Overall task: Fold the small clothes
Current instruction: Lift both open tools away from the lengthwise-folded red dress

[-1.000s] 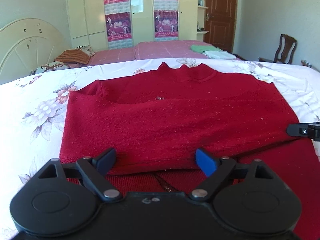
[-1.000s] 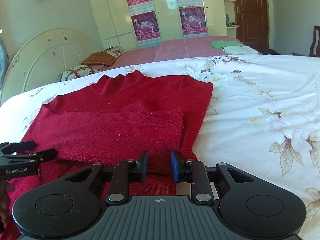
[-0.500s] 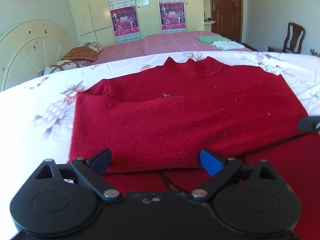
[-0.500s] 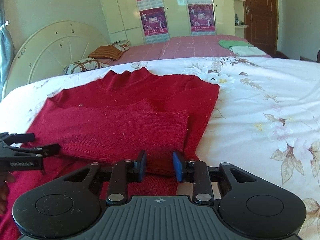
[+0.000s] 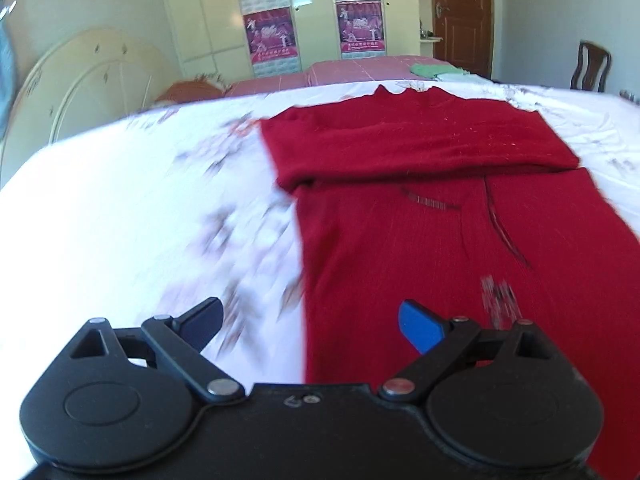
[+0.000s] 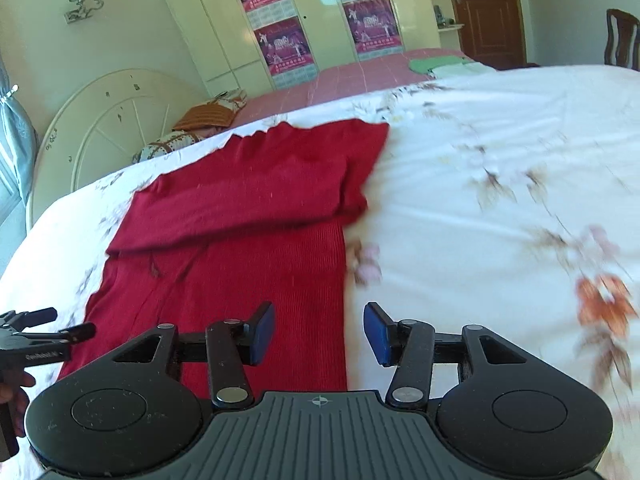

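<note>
A red sweater [image 5: 460,216] is lying partly folded on a floral bedspread [image 6: 500,160], its upper part doubled over the body. Beyond are standing a second bed [image 6: 360,76] with green cloth [image 6: 428,65], a wardrobe [image 6: 320,12], a door [image 5: 462,12] and a chair [image 5: 592,66]. The left tool [image 5: 310,322] is hovering wide open over the sweater's left edge, empty. The right tool [image 6: 319,334], jaws just opening, is straddling the right edge, seemingly clear of the blurred fabric.
</note>
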The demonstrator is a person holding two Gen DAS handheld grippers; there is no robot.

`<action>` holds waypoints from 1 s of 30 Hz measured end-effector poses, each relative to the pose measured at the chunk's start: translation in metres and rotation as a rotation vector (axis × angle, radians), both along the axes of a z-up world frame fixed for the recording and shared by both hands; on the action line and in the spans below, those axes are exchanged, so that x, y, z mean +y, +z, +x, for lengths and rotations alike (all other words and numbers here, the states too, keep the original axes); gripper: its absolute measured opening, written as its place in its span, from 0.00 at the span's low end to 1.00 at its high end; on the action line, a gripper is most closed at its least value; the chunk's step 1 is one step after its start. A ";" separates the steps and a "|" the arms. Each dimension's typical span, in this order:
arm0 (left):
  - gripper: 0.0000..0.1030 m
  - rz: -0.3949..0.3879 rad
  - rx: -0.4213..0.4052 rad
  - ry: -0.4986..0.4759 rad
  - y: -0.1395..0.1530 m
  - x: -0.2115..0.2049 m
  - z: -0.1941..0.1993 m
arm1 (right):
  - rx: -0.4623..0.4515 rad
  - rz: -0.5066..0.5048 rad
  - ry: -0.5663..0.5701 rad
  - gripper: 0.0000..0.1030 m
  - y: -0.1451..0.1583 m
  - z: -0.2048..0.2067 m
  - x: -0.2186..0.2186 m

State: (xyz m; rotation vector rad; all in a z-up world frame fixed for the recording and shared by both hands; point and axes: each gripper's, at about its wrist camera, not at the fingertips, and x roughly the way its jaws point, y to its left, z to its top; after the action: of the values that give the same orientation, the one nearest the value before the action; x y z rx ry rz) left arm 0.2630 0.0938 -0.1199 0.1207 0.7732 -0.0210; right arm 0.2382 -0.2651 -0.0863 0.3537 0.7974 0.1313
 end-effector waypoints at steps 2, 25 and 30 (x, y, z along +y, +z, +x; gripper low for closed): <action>0.90 -0.035 0.016 0.013 0.003 0.014 -0.024 | 0.014 0.009 0.003 0.48 0.002 -0.027 -0.002; 0.86 -0.381 0.168 -0.085 -0.012 0.072 -0.083 | 0.158 0.268 -0.093 0.48 -0.022 -0.110 -0.026; 0.50 -0.501 0.235 -0.151 -0.016 0.084 -0.069 | 0.164 0.358 -0.070 0.47 -0.024 -0.095 -0.043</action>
State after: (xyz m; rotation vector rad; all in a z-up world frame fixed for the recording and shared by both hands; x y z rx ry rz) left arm 0.1940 0.1775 -0.1354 -0.3049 0.9701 -0.3755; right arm 0.1430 -0.3083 -0.1101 0.7379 0.9228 0.1817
